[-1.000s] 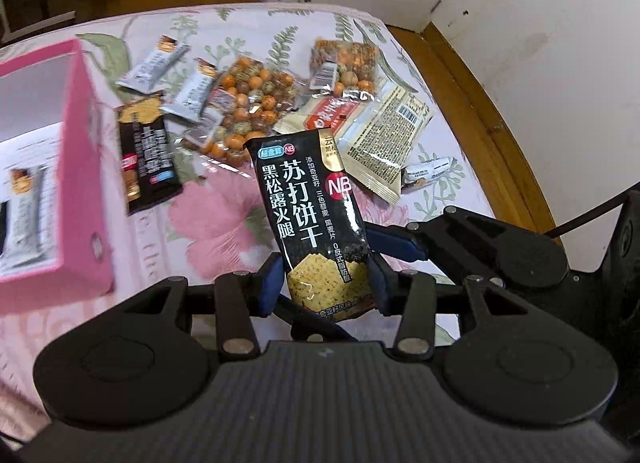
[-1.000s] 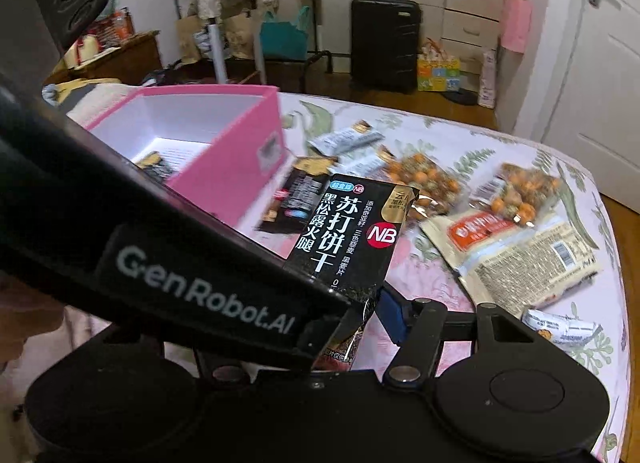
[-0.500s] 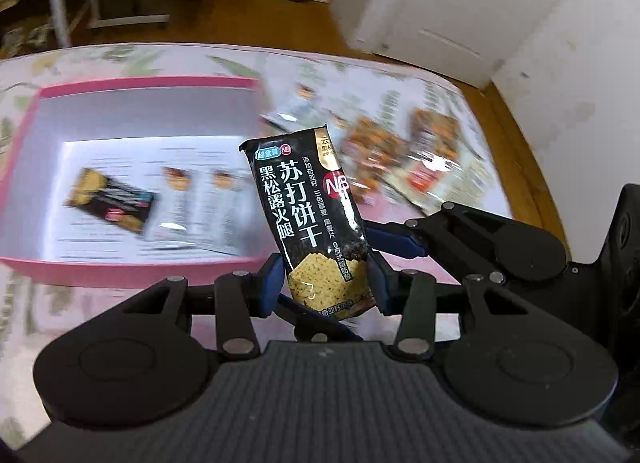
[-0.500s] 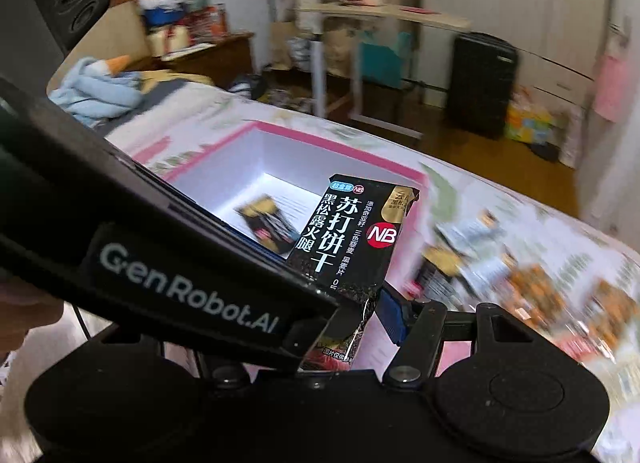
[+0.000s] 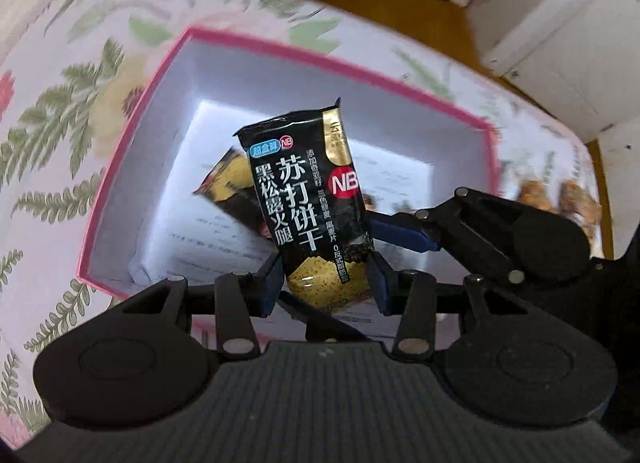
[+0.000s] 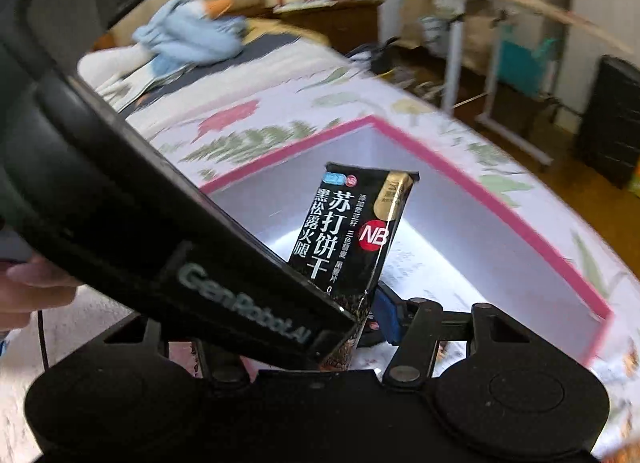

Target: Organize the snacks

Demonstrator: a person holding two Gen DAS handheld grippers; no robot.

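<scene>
The left gripper (image 5: 326, 283) is clamped on the lower end of a black cracker packet (image 5: 306, 207), its two blue pads pressing the gold-printed bottom from either side. The packet stands nearly upright, tilted a little toward 11 o'clock, with its white lettering and red round logo facing the camera. It hangs above the open pink box (image 5: 132, 139), whose white interior fills the middle of the left wrist view.

On the floor of the box lies a second dark packet (image 5: 236, 191), partly hidden behind the held one at about 9 o'clock from it; a printed paper sheet (image 5: 216, 239) lies beneath it. The box sits on a floral cloth (image 5: 60, 103) with green fern and pink flower prints. At 3 o'clock, past the box's rim, blurred orange-brown snack bags (image 5: 560, 199) rest on the cloth.

The right gripper (image 5: 404, 229) appears at 3 o'clock of the packet, with a blue finger pointing at its side. From the right wrist view the packet (image 6: 352, 231) rises at centre, and one blue finger (image 6: 388, 319) sits just beside its lower right edge; the other finger is hidden behind the black body of the left tool, so whether this claw grips the packet I cannot tell. The pink box (image 6: 500, 199) lies beyond it, toward 1 o'clock.
</scene>
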